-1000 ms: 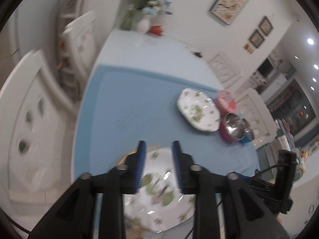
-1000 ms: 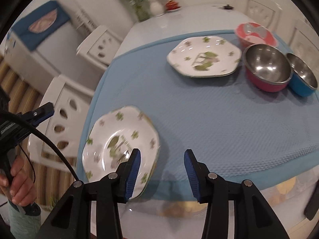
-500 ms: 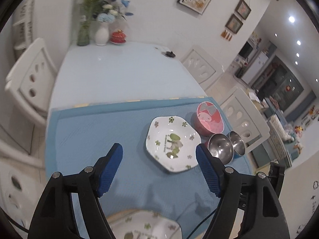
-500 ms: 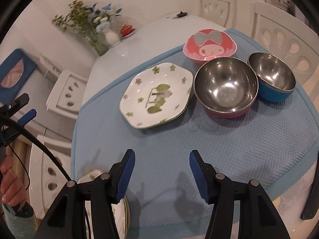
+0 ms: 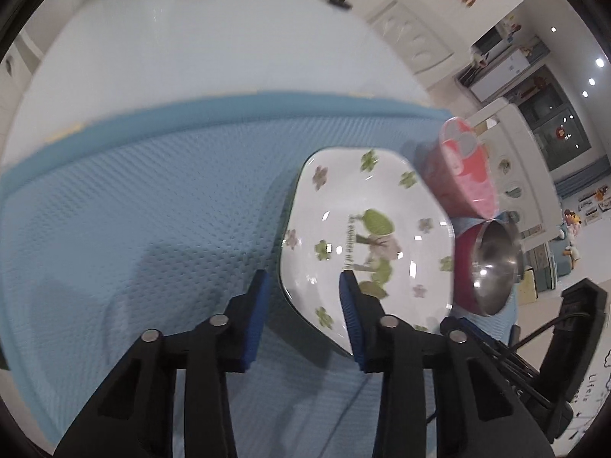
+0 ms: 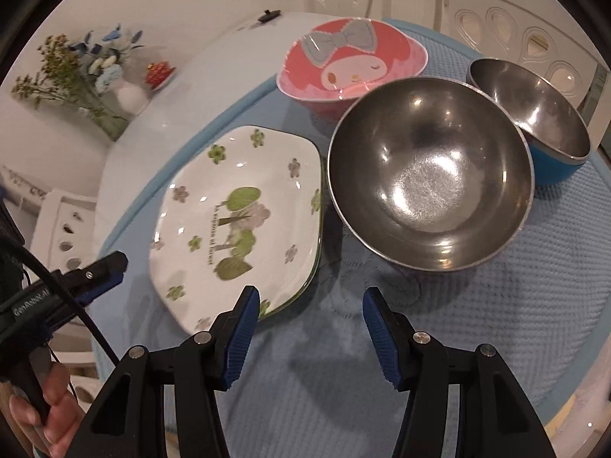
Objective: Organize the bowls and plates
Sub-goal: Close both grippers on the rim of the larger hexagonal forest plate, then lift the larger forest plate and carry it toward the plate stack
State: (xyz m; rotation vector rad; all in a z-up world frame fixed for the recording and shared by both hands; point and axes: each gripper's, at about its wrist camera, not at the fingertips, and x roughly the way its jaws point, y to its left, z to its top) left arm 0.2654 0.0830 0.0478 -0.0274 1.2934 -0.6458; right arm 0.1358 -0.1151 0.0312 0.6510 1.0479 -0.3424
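Three bowls beside plate

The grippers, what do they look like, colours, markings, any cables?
Both are alike: the left gripper and right gripper have matte black angular plastic arms with round silver bolts, ending in blue ribbed pads. From the right wrist view, the left unit's black body carries white lettering that looks like "GenRobot.AI" and trails a black cable. The bare hand holding it shows no sleeve.
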